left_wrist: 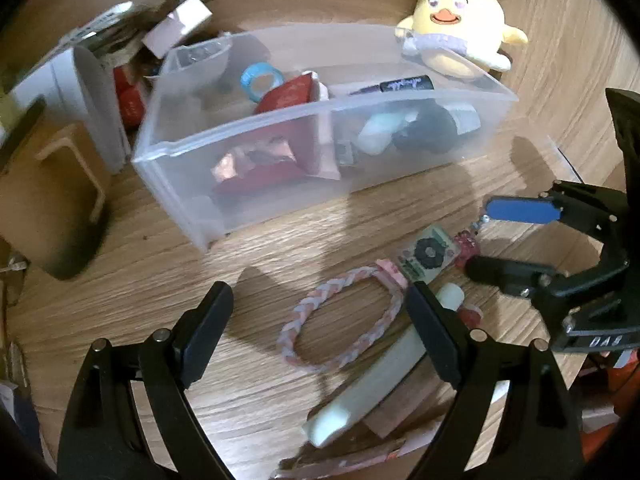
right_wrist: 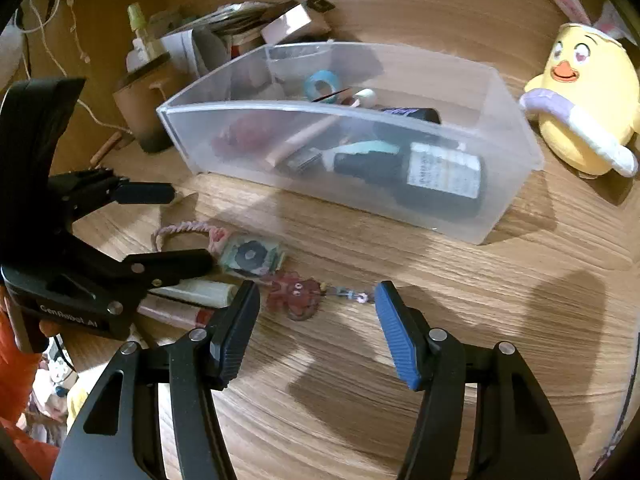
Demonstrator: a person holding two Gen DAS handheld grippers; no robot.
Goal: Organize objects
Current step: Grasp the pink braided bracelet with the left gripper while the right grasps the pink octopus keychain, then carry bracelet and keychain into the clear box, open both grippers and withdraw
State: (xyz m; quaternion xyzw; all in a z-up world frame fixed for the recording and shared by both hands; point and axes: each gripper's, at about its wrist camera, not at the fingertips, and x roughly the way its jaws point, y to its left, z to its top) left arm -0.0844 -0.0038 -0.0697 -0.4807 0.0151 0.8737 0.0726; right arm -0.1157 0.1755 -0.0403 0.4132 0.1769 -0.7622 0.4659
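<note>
A clear plastic bin (left_wrist: 248,148) (right_wrist: 516,148) sits on the wooden table, holding tape, a dark bottle (right_wrist: 420,176) and other small items. In front of it lie a pink braided strap (left_wrist: 340,320) (right_wrist: 180,228) tied to a small green keychain (left_wrist: 426,254) (right_wrist: 250,258), a red charm (right_wrist: 298,294), and a pale tube (left_wrist: 372,384) (right_wrist: 200,292). My left gripper (left_wrist: 320,320) is open above the braided strap. My right gripper (right_wrist: 316,332) is open just in front of the red charm; it also shows in the left wrist view (left_wrist: 476,236).
A yellow plush chick (left_wrist: 460,28) (right_wrist: 588,100) stands right of the bin. A brown mug (left_wrist: 52,200), white box (left_wrist: 76,92) and cluttered packages (right_wrist: 248,28) sit left and behind the bin.
</note>
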